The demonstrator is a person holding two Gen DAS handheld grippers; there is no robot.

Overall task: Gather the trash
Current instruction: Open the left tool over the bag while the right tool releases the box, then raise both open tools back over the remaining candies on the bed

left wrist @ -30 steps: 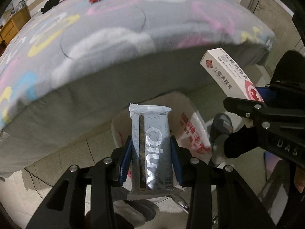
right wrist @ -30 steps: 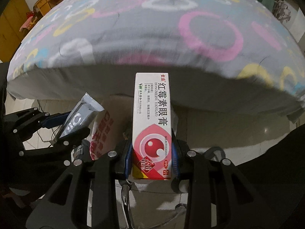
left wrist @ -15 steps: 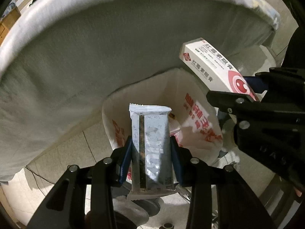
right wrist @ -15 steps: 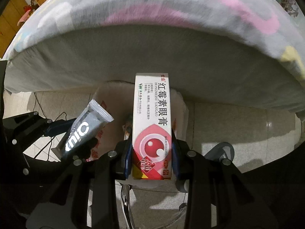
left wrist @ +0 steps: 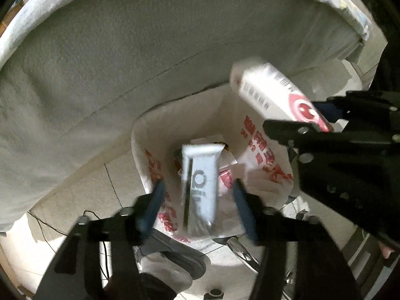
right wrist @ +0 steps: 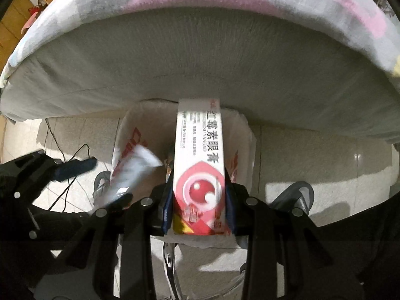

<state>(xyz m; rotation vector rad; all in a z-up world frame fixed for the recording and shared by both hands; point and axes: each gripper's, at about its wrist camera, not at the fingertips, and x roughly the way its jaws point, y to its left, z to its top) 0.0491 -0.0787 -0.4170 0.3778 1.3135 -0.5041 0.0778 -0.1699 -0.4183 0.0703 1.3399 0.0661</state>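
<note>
- Step in hand: drop-off. Both grippers sit over the trash bag point(left wrist: 265, 160), which stands open on the floor against the bed point(left wrist: 125, 62).
- Left gripper point(left wrist: 198, 197): jaws spread wide, nothing clamped. The snack wrapper point(left wrist: 200, 187) sits between the blue pads without touching either; it is blurred and over the bag mouth, so I judge it released and dropping in.
- Right gripper point(right wrist: 198, 203): jaws closed on the lower end of the ointment box point(right wrist: 200, 160), which stands upright. Its far end reaches over the bag opening.
- Bag already has some trash at the bottom; I can't tell what.
- Next, I'd say: right side opens its jaws with the box centred over the opening, well inside the rim.
- Risk: the box is long and could catch on the bag edge if let go off-centre.
</note>
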